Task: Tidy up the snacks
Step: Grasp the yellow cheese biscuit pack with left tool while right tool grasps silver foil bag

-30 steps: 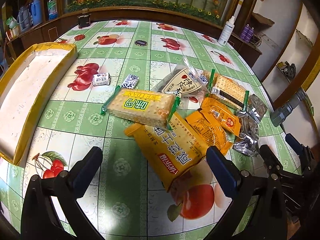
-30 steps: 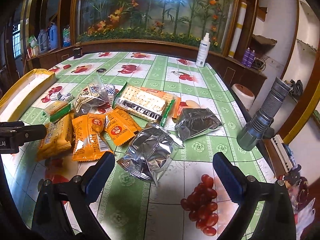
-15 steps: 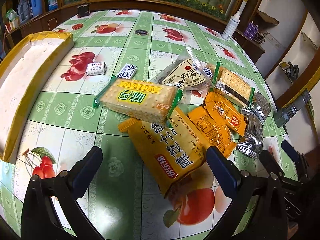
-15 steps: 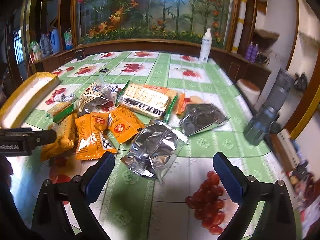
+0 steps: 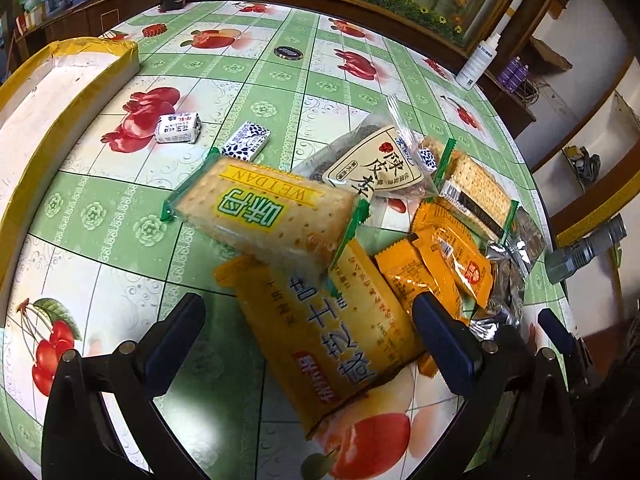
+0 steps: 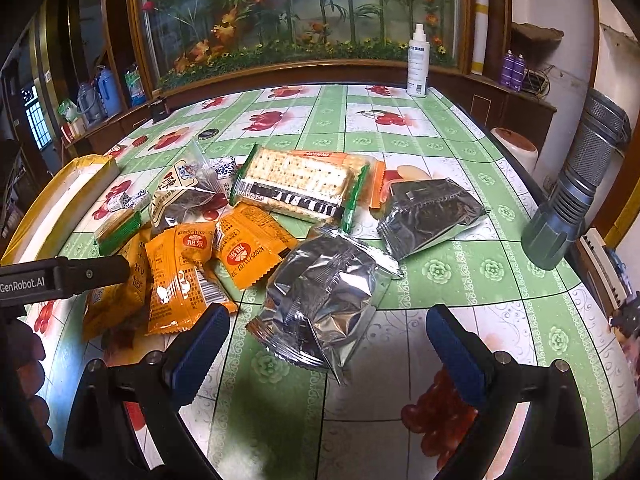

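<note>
Yellow plastic wraps the long biscuit pack (image 5: 336, 336), which lies flat on the table (image 5: 280, 80) right between the blue pads of the left gripper (image 5: 308, 332), its far end tucked under the green-edged cracker pack (image 5: 260, 212). The left gripper stands spread wide, gripping nothing. I'd guess the pack is light, with slick film and brittle biscuits inside, so it wants a gentle squeeze across its narrow sides near the middle, not by the crimped end. Just beside it sit small orange packets (image 5: 444, 268), and further off a clear bag of dried fruit (image 5: 372, 164). The silver foil bag (image 6: 320, 296) lies in front of the right gripper (image 6: 328, 344), which is also spread and empty; crinkly and soft, that one. At the left edge waits the yellow-rimmed box (image 5: 56, 120), seemingly empty.
</note>
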Motion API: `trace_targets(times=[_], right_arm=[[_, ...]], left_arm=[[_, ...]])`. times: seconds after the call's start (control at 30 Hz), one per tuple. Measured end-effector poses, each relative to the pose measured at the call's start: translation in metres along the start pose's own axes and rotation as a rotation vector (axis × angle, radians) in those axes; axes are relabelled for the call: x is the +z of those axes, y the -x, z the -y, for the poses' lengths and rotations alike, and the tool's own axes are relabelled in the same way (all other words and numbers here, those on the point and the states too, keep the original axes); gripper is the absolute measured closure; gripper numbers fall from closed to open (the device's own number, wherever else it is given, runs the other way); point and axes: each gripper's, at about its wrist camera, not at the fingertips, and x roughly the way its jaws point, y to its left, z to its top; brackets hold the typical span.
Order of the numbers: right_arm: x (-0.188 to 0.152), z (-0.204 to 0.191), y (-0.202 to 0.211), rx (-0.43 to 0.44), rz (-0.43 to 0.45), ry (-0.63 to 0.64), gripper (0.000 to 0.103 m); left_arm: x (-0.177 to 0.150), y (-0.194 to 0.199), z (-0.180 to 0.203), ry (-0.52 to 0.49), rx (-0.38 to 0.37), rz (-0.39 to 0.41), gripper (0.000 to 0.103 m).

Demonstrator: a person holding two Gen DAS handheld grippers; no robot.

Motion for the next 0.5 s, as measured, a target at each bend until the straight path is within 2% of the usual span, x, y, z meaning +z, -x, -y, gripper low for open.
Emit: trace_targets(times=[0.13,0.27,0.33,0.5], right_arm=[[0.004,-0.001,-0.008,0.000,-0.014,-0.010,0.003],[0.008,0.001,-0.016,-0.009,-0.028,-0.012,0.006],[0.009,0.004,-0.019,-0.021,-0.036,-0.012,0.015],[0.010,0.016,-0.023,0.006,-0.048,-0.053,0.016]], left_arm=[[-0.001,-0.007,0.004,-0.022,0.062,-0.009,0.000],[-0.005,-0.012,-0.001,-0.083,0.160,-0.006,0.000],[-0.008,-0.008,-0.008,-0.104,0.159,0.008,0.000],[-0.011,0.004,-0.019,-0.168,0.223,0.038,0.000]])
